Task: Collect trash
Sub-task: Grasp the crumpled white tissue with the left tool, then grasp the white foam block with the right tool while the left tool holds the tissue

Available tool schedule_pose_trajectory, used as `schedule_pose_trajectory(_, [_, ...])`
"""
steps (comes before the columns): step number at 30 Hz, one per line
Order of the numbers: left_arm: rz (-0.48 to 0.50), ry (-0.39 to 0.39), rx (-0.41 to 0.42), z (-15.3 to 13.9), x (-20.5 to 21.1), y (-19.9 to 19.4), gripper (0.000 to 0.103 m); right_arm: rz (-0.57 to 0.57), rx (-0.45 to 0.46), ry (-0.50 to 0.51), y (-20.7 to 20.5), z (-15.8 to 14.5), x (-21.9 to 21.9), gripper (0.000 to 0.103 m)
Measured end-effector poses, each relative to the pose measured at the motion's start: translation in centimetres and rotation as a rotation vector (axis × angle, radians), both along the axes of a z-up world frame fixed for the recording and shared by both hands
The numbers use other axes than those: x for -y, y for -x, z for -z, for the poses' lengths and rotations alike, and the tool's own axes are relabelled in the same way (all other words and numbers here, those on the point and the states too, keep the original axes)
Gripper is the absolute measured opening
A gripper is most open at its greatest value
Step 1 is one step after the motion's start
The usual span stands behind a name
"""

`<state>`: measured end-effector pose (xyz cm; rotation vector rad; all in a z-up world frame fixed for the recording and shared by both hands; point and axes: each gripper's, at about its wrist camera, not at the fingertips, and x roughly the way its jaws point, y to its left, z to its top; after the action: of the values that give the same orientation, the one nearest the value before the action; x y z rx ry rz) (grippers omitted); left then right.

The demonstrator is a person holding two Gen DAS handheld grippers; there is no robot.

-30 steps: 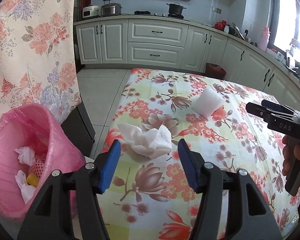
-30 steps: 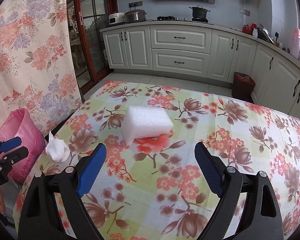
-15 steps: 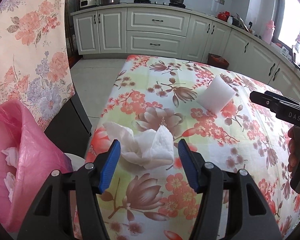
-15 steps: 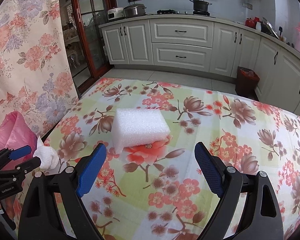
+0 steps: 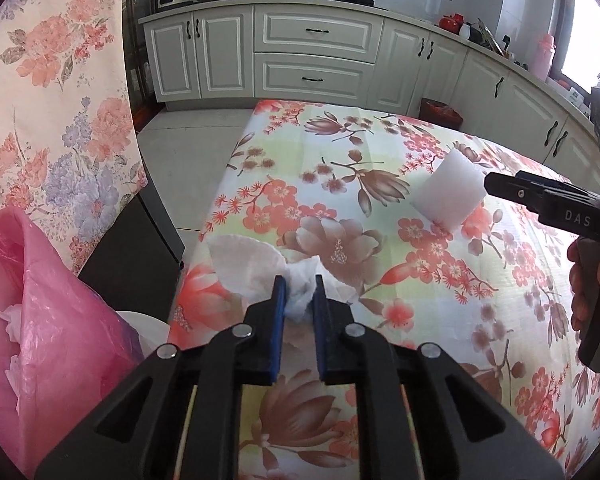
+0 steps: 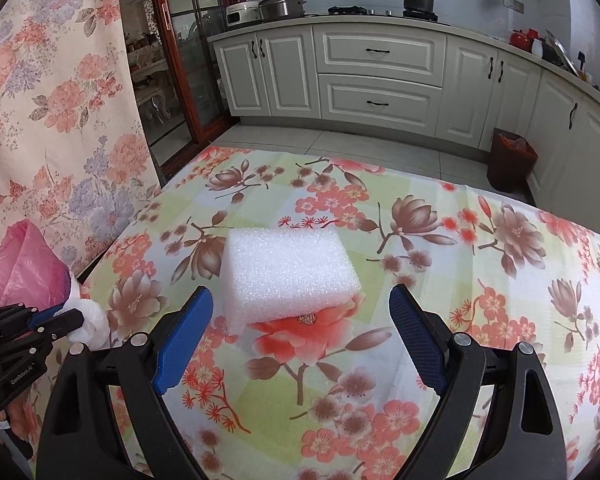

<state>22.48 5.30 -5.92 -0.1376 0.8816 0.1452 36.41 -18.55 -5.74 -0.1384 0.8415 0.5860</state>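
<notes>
Now left gripper (image 5: 299,286) pinched on crumpled tissue (image 5: 256,268), right gripper (image 6: 300,316) wide apart before foam block (image 6: 288,274).

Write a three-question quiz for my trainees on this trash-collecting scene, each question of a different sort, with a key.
1. True or false: the left gripper is shut on the crumpled tissue.
2. Multiple choice: the white foam block lies
A) inside the pink trash bag
B) on the floral tablecloth, ahead of the open right gripper
C) clamped in the right gripper
3. Fill in: seen from the left wrist camera, the pink trash bag sits off the table's ______ edge.

Key:
1. True
2. B
3. left
</notes>
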Motion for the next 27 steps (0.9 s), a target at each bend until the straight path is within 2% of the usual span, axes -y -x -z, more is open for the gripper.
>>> schedule_pose_trajectory(13, [0.004, 0.012, 0.034, -1.3, -0.5, 0.1, 0.013, -0.036, -0.043, 0.035, -2.3, 2.1, -2.1, 0.084])
schedule_pose_trajectory(19, [0.001, 0.014, 0.043, -1.7, -0.8, 0.2, 0.013, -0.045, -0.037, 0.05, -2.1, 2.1, -2.6, 0.077])
schedule_pose_trajectory(23, [0.003, 0.014, 0.049, -1.9, -0.7, 0.5, 0.013, -0.047, -0.001, 0.064, -1.3, 1.5, -2.7, 0.065])
schedule_pose_trajectory(27, [0.004, 0.014, 0.054, -2.2, -0.6, 1.0, 0.013, -0.057, 0.013, 0.064, -0.6, 0.9, -2.7, 0.057])
